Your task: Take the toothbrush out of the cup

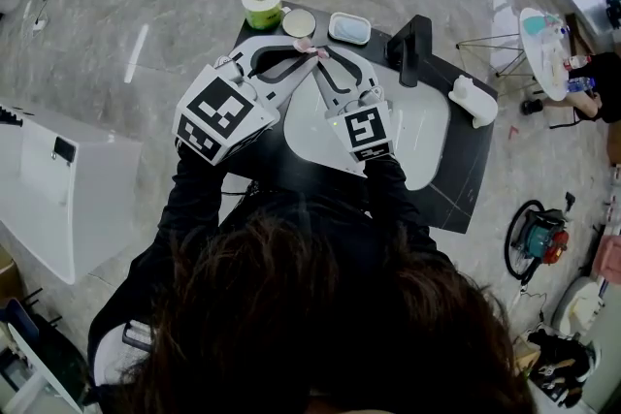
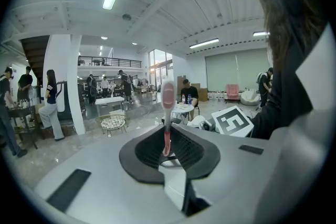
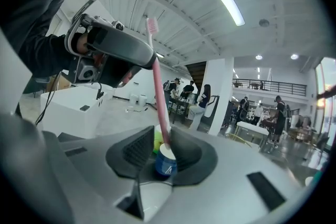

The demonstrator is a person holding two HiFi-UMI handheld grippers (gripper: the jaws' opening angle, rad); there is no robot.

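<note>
A pink toothbrush (image 3: 157, 86) stands upright with its head on top and its lower end at the rim of a blue cup (image 3: 165, 162). In the head view the cup (image 1: 298, 21) sits at the far edge of the black table (image 1: 456, 189), with the toothbrush (image 1: 307, 44) just in front of it. My left gripper (image 2: 167, 147) is shut on the brush's handle (image 2: 167, 134), and the head sticks out past the pads. My right gripper (image 3: 163, 149) is open, its pads standing on either side of the handle and cup without pressing. Both grippers (image 1: 312, 53) (image 1: 324, 59) meet tip to tip.
A green roll (image 1: 262, 3) stands left of the cup and a pale soap dish (image 1: 349, 27) right of it. A black upright fixture (image 1: 415, 48) and a white object (image 1: 473, 100) sit further right. A white basin (image 1: 427, 136) lies under my hands. People stand in the hall behind.
</note>
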